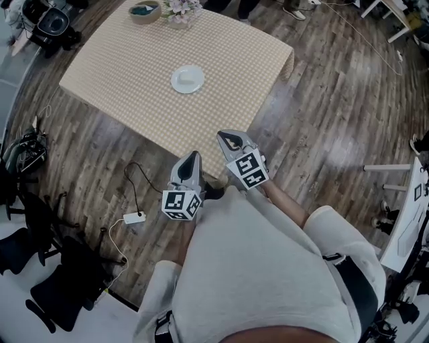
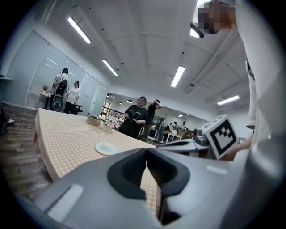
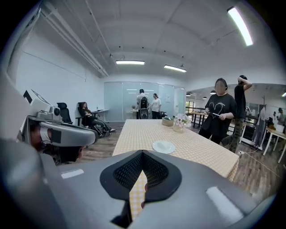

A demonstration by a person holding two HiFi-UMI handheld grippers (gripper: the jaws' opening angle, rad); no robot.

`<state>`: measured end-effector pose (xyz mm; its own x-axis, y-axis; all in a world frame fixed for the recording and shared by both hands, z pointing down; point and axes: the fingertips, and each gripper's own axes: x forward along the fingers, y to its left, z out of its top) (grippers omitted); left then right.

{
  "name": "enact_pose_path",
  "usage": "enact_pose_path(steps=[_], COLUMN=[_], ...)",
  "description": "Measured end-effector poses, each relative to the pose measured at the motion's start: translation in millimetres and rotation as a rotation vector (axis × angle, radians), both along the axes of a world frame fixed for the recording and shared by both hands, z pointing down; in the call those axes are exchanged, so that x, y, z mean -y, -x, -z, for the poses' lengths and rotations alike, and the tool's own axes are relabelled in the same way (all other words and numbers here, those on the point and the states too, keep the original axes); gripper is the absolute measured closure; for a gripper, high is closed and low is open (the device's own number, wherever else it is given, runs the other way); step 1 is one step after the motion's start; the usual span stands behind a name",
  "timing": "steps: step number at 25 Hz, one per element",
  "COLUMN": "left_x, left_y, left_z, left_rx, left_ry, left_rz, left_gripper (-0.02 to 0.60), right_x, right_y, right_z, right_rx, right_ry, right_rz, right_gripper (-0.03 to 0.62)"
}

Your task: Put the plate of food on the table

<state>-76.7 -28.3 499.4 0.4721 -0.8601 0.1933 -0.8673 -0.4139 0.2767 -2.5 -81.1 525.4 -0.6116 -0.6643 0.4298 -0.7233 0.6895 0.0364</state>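
A white plate (image 1: 187, 79) with pale food on it rests near the middle of the checked table (image 1: 134, 80); it also shows as the plate (image 2: 107, 148) and the plate (image 3: 163, 146) in the two gripper views. My left gripper (image 1: 193, 155) and right gripper (image 1: 224, 136) hang side by side near my body, at the table's near corner, well short of the plate. Both have their jaws shut with nothing between them.
A bowl (image 1: 144, 11) and a small flower vase (image 1: 179, 12) stand at the table's far end. People (image 3: 219, 114) stand beyond the table. A white power adapter with cable (image 1: 134, 217) lies on the wooden floor; dark chairs (image 1: 40, 268) at the left.
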Motion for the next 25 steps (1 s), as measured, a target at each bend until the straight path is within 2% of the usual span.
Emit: enact_pose_path(steps=[14, 25], left_x=[-115.5, -149.3], left_y=[-86.0, -102.8], left_z=[-10.7, 5.7], left_rx=[0.017, 0.047], left_ry=[0.000, -0.039], left_rz=[0.003, 0.013], left_gripper=[0.573, 0.573], right_x=[-138.1, -170.2], right_y=[-72.3, -86.9], right_z=[-9.9, 1.3], right_rx=[0.044, 0.056], right_ry=[0.017, -0.025], right_rz=[0.035, 0.057], right_gripper=[0.597, 0.597])
